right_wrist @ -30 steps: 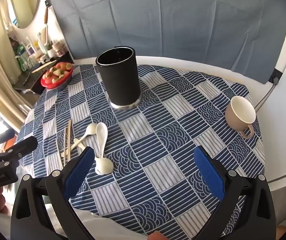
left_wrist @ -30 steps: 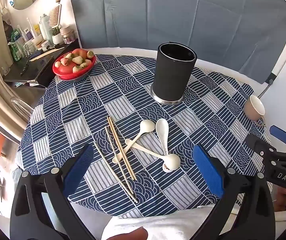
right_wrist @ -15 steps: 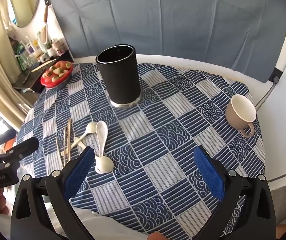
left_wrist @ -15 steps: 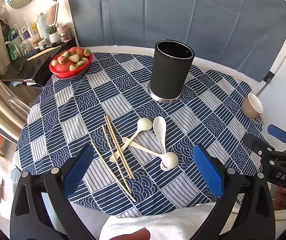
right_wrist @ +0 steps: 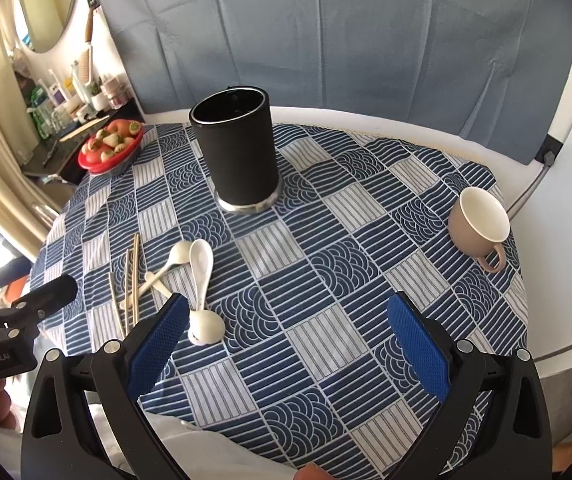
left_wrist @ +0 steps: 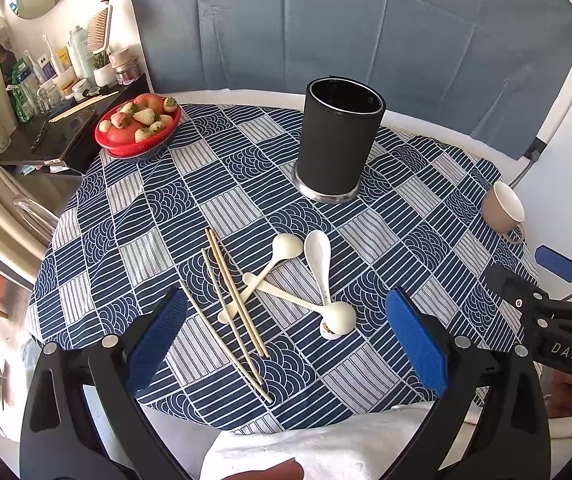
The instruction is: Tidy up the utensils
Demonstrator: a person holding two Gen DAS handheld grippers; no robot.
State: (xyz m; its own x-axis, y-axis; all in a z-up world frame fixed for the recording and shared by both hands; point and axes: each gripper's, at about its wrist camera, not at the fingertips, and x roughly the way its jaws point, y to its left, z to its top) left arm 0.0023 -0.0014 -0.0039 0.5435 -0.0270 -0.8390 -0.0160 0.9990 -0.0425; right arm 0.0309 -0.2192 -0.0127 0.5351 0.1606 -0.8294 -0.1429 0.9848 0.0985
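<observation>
A tall black utensil holder (left_wrist: 339,142) (right_wrist: 238,152) stands upright on the blue patterned tablecloth (left_wrist: 146,208). In front of it lie three white ceramic spoons (left_wrist: 317,260) (right_wrist: 200,276), crossed over one another, and several chopsticks (left_wrist: 232,300) (right_wrist: 132,280) beside them. My left gripper (left_wrist: 286,332) hovers open above the near table edge, with the spoons and chopsticks between and beyond its blue pads. My right gripper (right_wrist: 286,332) is open too, over bare cloth right of the spoons. Neither holds anything.
A red bowl of fruit (left_wrist: 138,128) (right_wrist: 110,150) sits at the far left edge. A beige cup (left_wrist: 501,208) (right_wrist: 479,226) stands at the right edge. A side shelf with bottles (left_wrist: 58,80) is beyond the table. White cloth (left_wrist: 325,448) lies below the grippers.
Both grippers have crept slightly forward and up, so the table sits a little lower in view. Nothing on the table has moved; both grippers stay open.
</observation>
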